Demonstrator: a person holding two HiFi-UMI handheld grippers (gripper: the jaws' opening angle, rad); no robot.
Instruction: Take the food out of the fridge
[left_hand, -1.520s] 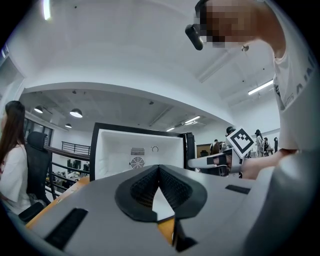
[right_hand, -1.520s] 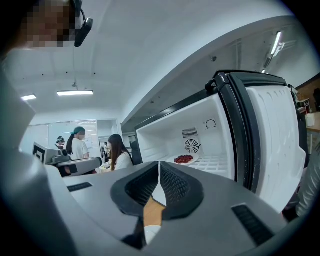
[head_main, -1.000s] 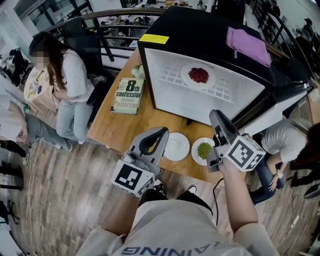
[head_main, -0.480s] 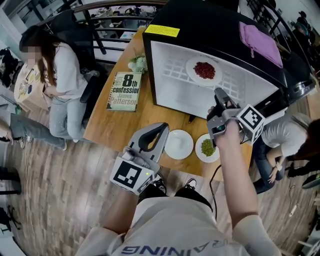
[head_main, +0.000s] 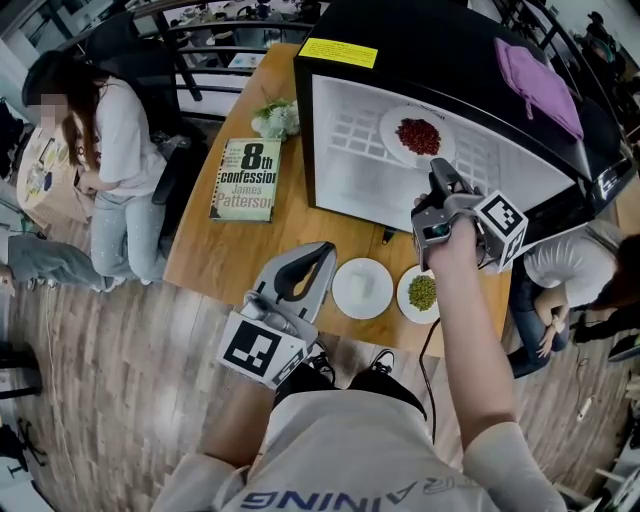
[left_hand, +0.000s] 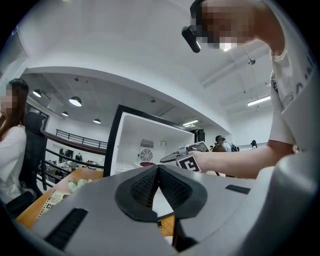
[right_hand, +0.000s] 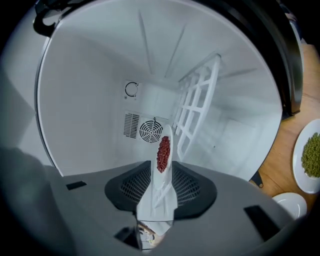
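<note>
table (head_main: 230, 250): is carrying the fridge (head_main: 420, 45), an empty white plate (head_main: 362, 288) and a plate of green food (head_main: 404, 296).
fridge: is standing open, white rack (head_main: 350, 138) showing inside.
left gripper (left_hand: 158, 170): is hanging back, pads meeting at the tips, gripping nothing.
right gripper (head_main: 439, 175): is reaching into the fridge; its jaws have just been opening and are standing apart, the rim of the plate of red food (head_main: 390, 125) showing in the gap — unpinched.
plate of red food: is sitting on the rack, not yet lifted; the approach looks like the step in hand.
red food (head_main: 418, 135): is lying loose, so the next move is likely calling for closing on the rim, then drawing the plate out level.
</note>
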